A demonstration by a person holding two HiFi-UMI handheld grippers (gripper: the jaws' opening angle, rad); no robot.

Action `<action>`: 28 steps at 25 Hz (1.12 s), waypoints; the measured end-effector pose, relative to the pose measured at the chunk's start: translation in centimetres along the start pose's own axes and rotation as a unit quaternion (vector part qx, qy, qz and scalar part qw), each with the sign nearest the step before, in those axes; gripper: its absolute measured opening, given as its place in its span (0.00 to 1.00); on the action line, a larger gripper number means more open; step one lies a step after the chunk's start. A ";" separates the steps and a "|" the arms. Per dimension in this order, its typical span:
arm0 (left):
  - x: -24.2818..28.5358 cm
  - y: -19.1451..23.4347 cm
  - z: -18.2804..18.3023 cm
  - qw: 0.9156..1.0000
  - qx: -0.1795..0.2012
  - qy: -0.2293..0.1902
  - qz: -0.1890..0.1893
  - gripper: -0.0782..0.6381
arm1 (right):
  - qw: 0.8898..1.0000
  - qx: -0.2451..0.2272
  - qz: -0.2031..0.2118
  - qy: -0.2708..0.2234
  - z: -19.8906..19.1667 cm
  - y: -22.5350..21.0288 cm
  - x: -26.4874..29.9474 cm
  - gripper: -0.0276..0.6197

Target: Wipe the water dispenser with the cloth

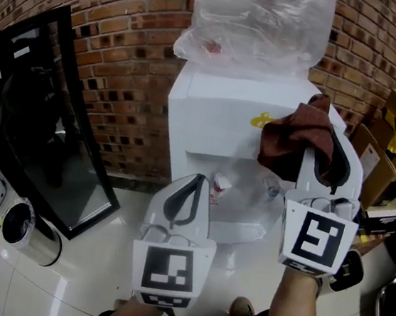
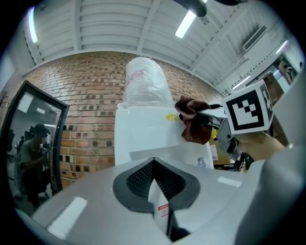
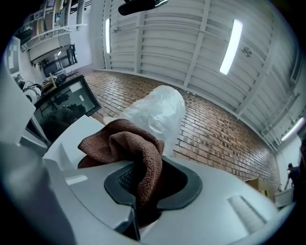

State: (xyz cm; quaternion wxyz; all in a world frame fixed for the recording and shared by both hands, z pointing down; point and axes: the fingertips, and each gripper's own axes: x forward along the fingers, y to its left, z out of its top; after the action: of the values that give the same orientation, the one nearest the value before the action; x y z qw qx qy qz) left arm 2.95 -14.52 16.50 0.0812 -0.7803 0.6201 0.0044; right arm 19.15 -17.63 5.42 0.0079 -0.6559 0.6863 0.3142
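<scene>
Cloth of crumpled brown terry (image 1: 297, 134), pinched in the right gripper (image 1: 324, 162) at a white, box-shaped plastic water dispenser (image 1: 218, 113).

The right gripper's jaws are clamped on a fold of the cloth. Most of it bunches out ahead and to the left of the tips, over the dispenser's upper front right corner; actual contact cannot be made out. The left gripper (image 1: 188, 192), lower and to the left of the right one, has its jaw tips together with nothing between them and points at the dispenser's tap recess just ahead. Above both, a bottle wrapped in clear crinkled plastic film (image 1: 258, 18) sits on the dispenser, with a brown brick wall (image 1: 122, 73) behind.
</scene>
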 end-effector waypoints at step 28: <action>0.8 -3.8 0.4 1.000 -0.020 -0.004 -0.014 0.11 | 0.996 -0.056 -0.029 0.062 -7.1 -5.6 -1.1 0.17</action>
State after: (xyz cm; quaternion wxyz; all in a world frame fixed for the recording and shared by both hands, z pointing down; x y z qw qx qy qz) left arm 6.87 -14.39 16.45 0.0680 -0.7901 0.6088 0.0190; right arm 27.23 -19.41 9.21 -0.0625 -0.6933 0.6476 0.3100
